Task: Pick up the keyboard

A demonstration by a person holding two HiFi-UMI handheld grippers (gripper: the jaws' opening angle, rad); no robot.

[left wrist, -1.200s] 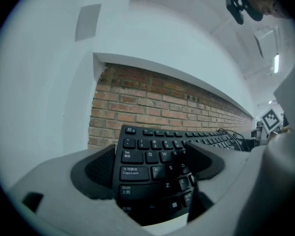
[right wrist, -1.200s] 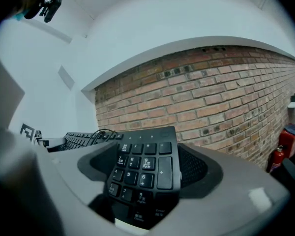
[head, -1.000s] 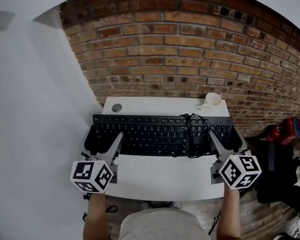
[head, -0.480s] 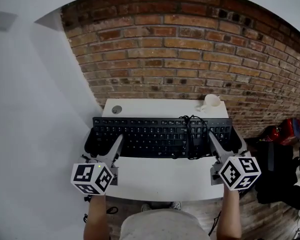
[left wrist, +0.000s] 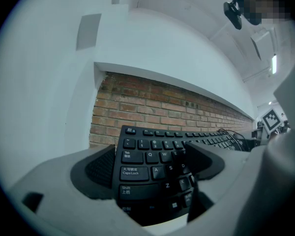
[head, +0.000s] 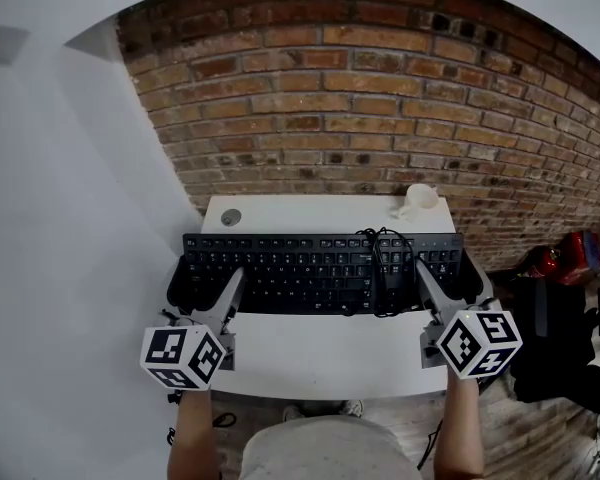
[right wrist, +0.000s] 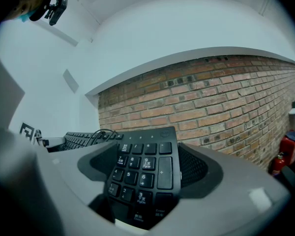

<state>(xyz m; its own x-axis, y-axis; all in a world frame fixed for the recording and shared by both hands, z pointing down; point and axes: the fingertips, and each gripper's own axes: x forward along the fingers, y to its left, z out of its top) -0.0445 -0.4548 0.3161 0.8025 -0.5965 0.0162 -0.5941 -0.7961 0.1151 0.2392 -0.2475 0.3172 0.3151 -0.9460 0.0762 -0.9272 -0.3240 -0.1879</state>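
Note:
A black keyboard (head: 320, 268) lies across the white table (head: 320, 353), with its cable (head: 385, 268) coiled on the right-hand keys. My left gripper (head: 205, 283) is shut on its left end; the left gripper view shows the Caps Lock side of the keyboard (left wrist: 152, 156) wedged between the jaws of that gripper (left wrist: 155, 168). My right gripper (head: 445, 278) is shut on the right end, and the number pad of the keyboard (right wrist: 142, 161) fills the gap of that gripper (right wrist: 143, 171). Whether the keyboard rests on the table or is just off it cannot be told.
A brick wall rises directly behind the table. A white cup (head: 420, 200) stands at the back right and a round cable hole (head: 231, 217) at the back left. On the floor to the right are a red object (head: 570, 258) and a black bag (head: 560, 338).
Almost nothing: the keyboard and both grippers have shifted a few pixels to the left, still clamped the same way.

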